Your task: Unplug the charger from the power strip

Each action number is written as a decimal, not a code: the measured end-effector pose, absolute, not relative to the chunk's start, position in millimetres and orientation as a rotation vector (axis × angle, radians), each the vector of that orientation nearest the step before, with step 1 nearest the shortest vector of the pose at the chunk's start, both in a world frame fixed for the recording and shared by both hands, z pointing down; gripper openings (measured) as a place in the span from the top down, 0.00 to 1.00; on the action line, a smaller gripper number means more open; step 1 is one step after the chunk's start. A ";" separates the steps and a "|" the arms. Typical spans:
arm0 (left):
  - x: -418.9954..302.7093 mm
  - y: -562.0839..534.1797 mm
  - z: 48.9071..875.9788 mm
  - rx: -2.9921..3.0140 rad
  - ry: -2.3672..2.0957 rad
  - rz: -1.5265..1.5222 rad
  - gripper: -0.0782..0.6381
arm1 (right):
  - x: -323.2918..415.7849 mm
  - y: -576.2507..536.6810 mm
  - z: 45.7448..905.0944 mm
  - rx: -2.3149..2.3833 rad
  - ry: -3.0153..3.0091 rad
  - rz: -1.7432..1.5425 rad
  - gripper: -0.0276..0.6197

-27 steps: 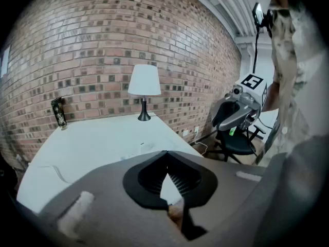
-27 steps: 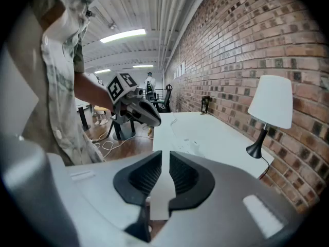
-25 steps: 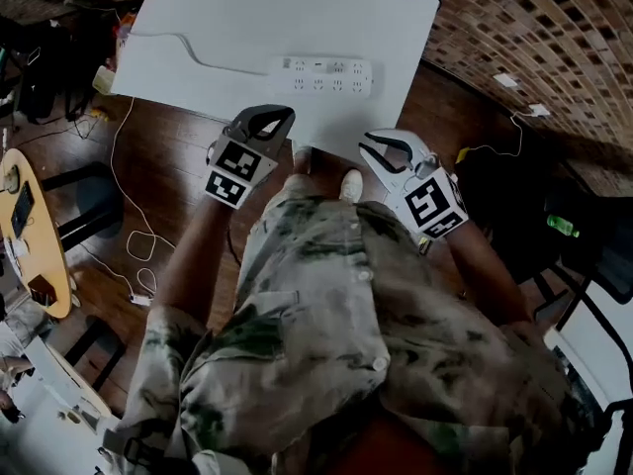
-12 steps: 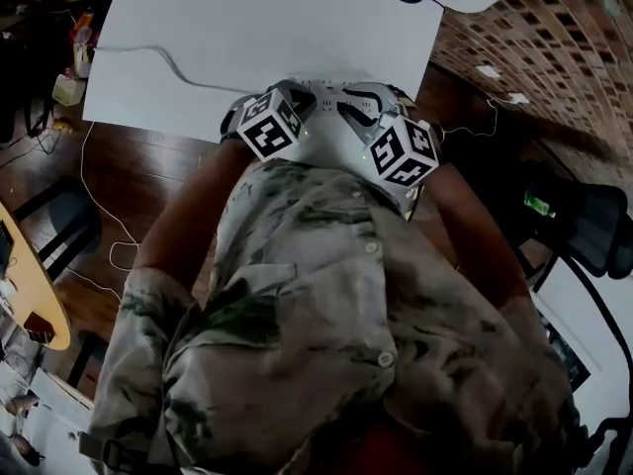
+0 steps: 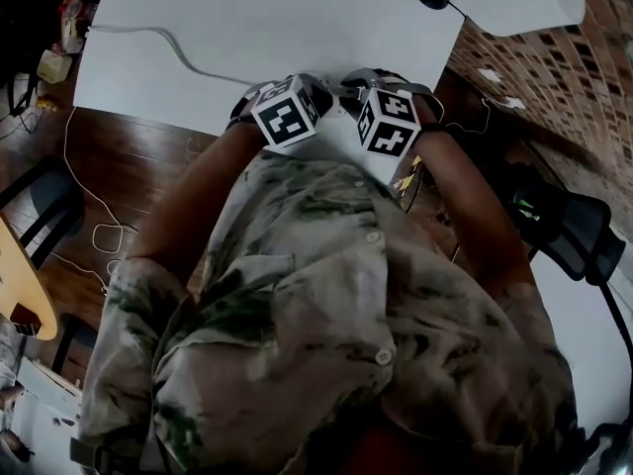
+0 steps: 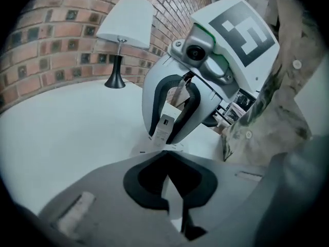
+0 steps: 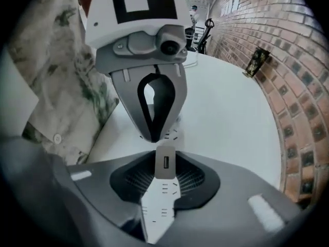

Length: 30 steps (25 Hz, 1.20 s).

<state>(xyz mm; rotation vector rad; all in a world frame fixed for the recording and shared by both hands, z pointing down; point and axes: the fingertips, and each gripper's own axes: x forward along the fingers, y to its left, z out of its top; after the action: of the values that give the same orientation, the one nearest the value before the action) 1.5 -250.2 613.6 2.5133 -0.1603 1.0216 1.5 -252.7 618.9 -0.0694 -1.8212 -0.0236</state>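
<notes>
On the white table point(image 5: 247, 28), close to the person's shirt, we record: one power strip point(image 7: 160, 210); one white USB charger point(image 7: 165, 163) standing upright in it; right gripper point(image 6: 162, 136) clenched on the charger's two sides; left gripper point(image 7: 154, 137) facing it, jaws closed together and empty, tips down at the strip. Farther back, one table lamp point(image 6: 126, 30) beside the brick wall point(image 6: 46, 45).

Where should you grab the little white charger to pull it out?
By the charger's two flat sides, from straight above. It is a slim block standing upright out of the power strip, so pulling straight up should free it.
</notes>
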 end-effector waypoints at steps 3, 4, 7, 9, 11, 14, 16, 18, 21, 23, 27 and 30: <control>0.6 -249.2 610.8 2.504 -0.154 1.022 0.90 | 0.4 -249.9 618.1 -0.112 -1.788 0.005 0.80; -0.1 -248.4 610.1 2.506 -0.149 1.020 0.90 | -0.4 -249.2 617.2 -0.117 -1.779 0.013 0.80; -0.4 -246.5 611.0 2.484 -0.126 1.016 0.90 | -0.8 -248.5 614.8 -0.121 -1.760 0.021 0.80; 1.1 -245.9 612.0 2.454 -0.097 1.020 0.90 | 1.5 -248.7 615.1 -0.123 -1.748 0.020 0.80; 3.0 -248.1 610.1 2.463 -0.100 1.012 0.90 | 4.0 -248.7 616.1 -0.122 -1.735 0.019 0.80; 0.3 -250.5 613.6 2.447 -0.122 1.041 0.90 | -5.4 -250.4 600.1 -0.109 -1.769 0.028 0.80; -4.8 -254.9 615.5 2.399 -0.102 1.070 0.90 | -24.9 -264.3 566.4 -0.076 -1.831 0.028 0.80; -6.1 -251.7 615.2 2.368 -0.069 1.067 0.90 | -34.7 -281.6 535.7 -0.046 -1.836 -0.034 0.80; -2.7 -250.3 614.1 2.367 -0.073 1.056 0.89 | -32.1 -300.2 501.8 0.060 -1.899 -0.039 0.80; 5.8 -249.4 606.0 2.374 -0.041 0.995 0.89 | -22.4 -305.3 487.6 0.154 -1.942 -0.012 0.80; 1.8 -244.0 610.2 2.356 -0.040 1.012 0.89 | 2.7 -295.7 470.9 0.318 -2.010 0.063 0.80; -0.9 -252.7 608.4 2.338 -0.123 0.962 0.89 | 17.9 -279.2 461.4 0.398 -2.059 0.094 0.79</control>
<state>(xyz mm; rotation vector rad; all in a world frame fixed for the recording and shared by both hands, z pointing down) -0.9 -252.7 608.4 2.3381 -0.1234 0.9624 17.9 -279.2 461.4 0.3980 -2.0594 0.0935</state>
